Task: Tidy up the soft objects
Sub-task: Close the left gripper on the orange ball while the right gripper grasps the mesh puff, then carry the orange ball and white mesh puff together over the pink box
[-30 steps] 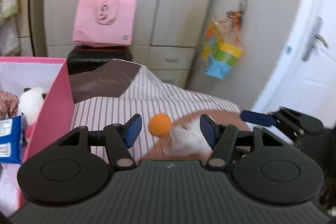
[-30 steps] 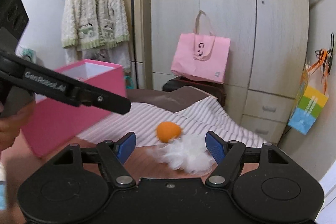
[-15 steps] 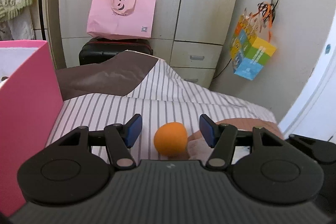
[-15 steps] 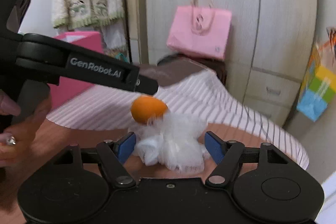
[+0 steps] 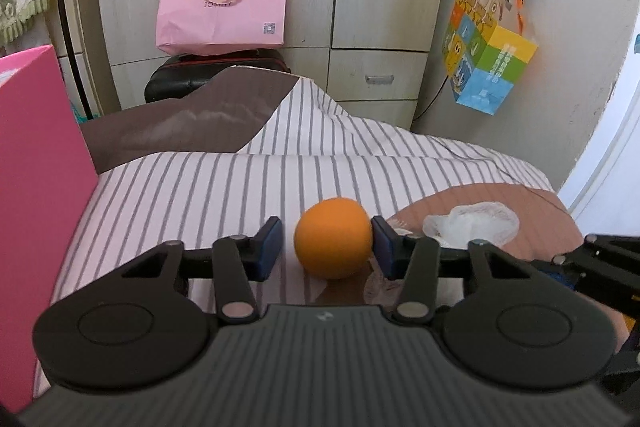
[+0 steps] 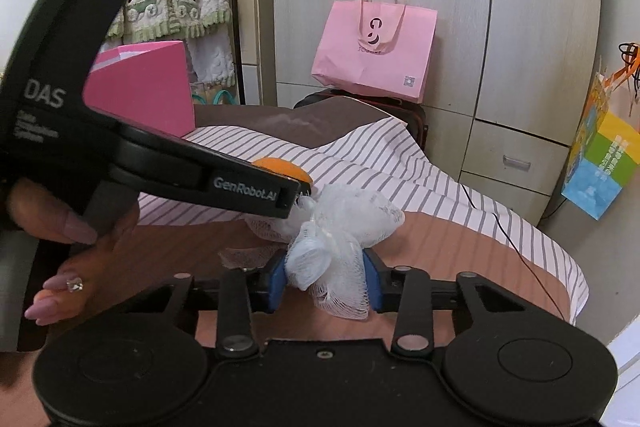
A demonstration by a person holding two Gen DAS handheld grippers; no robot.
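Left claw (image 5: 326,247) is closing around the round orange foam ball (image 5: 333,238) on the striped bedsheet (image 5: 192,183); only one pad touches it. Right claw (image 6: 325,281) is closing, pinching the white mesh bath pouf (image 6: 340,239) just beside.

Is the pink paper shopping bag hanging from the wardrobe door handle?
No, the pink paper shopping bag stands on top of the black suitcase against the wardrobe.

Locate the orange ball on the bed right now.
In the left wrist view, the orange ball sits low and central on the striped sheet, between the closing left claw, just left of the white mesh pouf.
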